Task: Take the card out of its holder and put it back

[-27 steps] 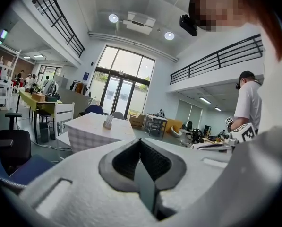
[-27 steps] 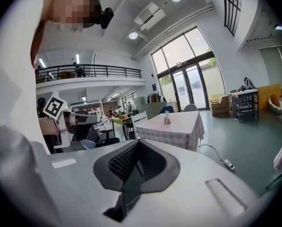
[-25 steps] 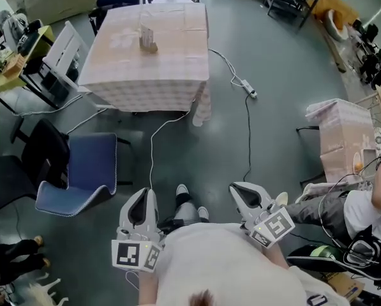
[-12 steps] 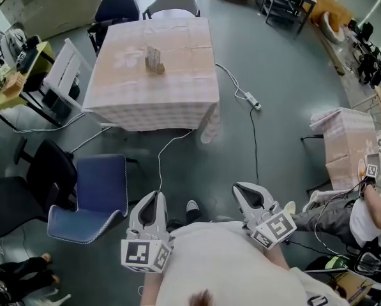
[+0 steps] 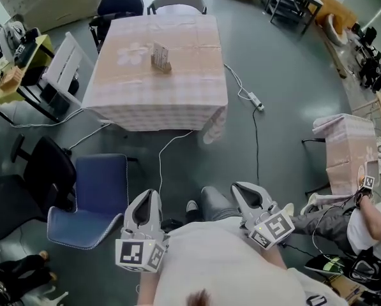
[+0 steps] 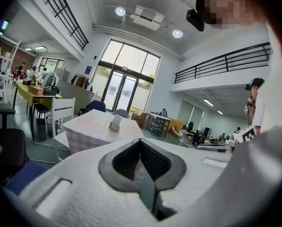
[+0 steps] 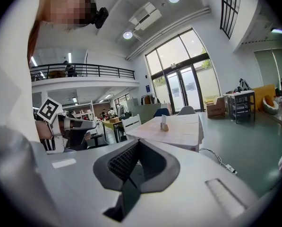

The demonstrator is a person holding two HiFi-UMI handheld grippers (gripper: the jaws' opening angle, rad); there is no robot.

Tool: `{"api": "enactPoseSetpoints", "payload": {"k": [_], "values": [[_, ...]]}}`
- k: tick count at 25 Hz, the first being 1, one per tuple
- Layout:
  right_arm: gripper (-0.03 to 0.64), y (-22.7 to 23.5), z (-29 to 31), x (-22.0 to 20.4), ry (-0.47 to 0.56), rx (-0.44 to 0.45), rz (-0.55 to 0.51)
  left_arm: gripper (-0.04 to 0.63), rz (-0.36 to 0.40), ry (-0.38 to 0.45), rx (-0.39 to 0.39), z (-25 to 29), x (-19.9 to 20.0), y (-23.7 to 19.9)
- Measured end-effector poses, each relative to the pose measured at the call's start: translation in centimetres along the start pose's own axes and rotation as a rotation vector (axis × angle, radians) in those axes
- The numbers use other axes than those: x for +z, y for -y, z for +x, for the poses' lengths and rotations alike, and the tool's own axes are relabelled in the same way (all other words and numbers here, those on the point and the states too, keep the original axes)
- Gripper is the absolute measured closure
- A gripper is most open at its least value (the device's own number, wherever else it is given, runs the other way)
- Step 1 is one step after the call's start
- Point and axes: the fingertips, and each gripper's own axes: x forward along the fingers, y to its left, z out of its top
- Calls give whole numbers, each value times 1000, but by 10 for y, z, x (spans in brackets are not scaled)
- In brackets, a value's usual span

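The card stands upright in its small wooden holder point(image 5: 161, 57) in the far half of a table under a pink checked cloth point(image 5: 158, 101), far ahead of me. The left gripper view shows the holder point(image 6: 115, 123) small in the distance, and so does the right gripper view point(image 7: 164, 123). My left gripper point(image 5: 150, 197) and my right gripper point(image 5: 241, 190) are held close to my body, above the grey floor, pointing toward the table. Both are shut, with nothing between the jaws point(image 6: 141, 142) point(image 7: 138, 144).
A blue chair point(image 5: 91, 190) and a black chair point(image 5: 34, 171) stand on my left, a white chair point(image 5: 62, 56) by the table's left side. A cable with a power strip point(image 5: 254, 101) lies on the floor. At right are a small clothed table point(image 5: 343, 142) and a seated person point(image 5: 369, 218).
The table and card holder have come lower and nearer in the head view as I walk toward them. Both grippers keep their place by my body, still shut.
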Motion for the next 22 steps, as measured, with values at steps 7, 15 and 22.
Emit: {"api": "enactPoseSetpoints", "payload": {"k": [7,15,22], "values": [[615,17,35,11,-17,32,-22,595,-41,9,43,22,6,-20],[615,51,82,46,-9,90,-33,595,-34,49,83,69,47,-28],[615,89,108,64,-2,126,-37,595,-28,60,125,105,64,-27]]}}
